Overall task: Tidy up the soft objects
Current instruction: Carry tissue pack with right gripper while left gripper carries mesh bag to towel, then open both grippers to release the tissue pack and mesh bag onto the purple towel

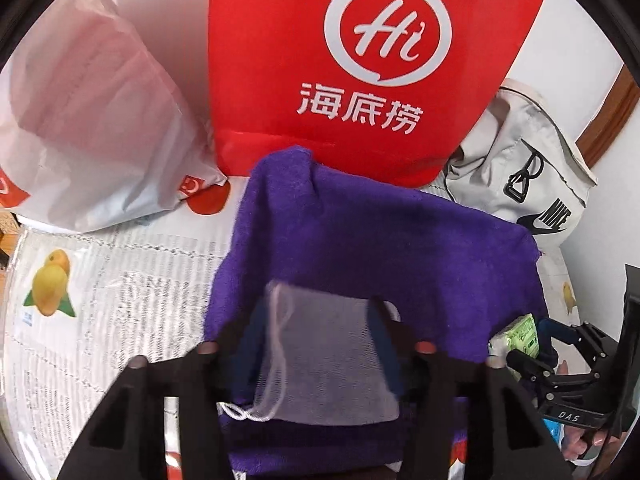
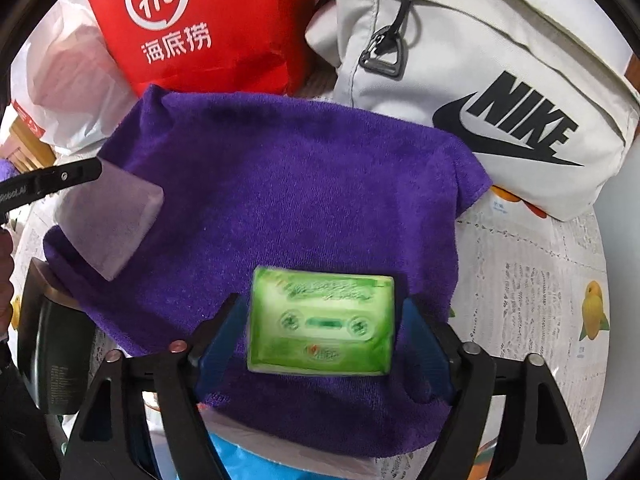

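The left tongs (image 1: 320, 344) grip a mesh pouch (image 1: 320, 360) between the blue pads, over the purple towel (image 1: 400, 240). The right tongs (image 2: 324, 336) are closed on a green tissue pack (image 2: 320, 324), also above the towel. A good way is probably to lower each straight down, keep them apart, and release only when it rests on the towel. Behind stand a red bag (image 1: 360, 60) and a Nike bag (image 2: 500, 100).

Both wrist views look down, close — sharing the purple towel (image 1: 380, 248).
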`<state>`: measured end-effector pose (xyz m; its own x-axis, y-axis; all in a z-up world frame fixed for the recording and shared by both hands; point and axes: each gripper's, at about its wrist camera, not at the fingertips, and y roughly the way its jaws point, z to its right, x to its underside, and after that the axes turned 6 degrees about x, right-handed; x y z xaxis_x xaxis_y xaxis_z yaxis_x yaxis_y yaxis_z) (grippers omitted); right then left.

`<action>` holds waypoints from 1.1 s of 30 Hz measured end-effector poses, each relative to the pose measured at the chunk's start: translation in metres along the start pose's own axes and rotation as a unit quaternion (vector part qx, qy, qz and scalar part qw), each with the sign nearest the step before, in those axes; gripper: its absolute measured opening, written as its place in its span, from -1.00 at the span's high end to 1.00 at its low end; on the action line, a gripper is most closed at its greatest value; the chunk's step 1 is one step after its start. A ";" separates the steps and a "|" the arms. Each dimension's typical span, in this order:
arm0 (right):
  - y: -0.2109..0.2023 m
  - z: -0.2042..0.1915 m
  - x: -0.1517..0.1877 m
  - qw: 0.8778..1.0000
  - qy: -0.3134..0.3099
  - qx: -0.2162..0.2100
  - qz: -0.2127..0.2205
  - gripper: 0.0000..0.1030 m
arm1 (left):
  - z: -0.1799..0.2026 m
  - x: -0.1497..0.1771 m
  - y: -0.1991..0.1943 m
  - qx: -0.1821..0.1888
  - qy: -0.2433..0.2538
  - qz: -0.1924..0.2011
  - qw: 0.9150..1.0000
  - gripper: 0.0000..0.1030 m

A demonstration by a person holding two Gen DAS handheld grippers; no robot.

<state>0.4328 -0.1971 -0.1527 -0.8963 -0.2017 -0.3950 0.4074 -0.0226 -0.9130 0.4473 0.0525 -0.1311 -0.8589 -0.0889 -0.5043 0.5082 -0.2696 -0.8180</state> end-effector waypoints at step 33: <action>-0.156 -0.015 0.157 0.991 0.042 -0.045 0.121 -0.60 | 0.015 0.156 -0.171 -0.027 0.015 0.097 0.995 -0.24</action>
<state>0.2259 -0.2110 -0.0742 -0.7872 -0.1079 -0.6072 0.5982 0.1053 -0.7944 0.2255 0.0704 -0.0655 -0.7428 -0.1044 -0.6614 0.6672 -0.1977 -0.7182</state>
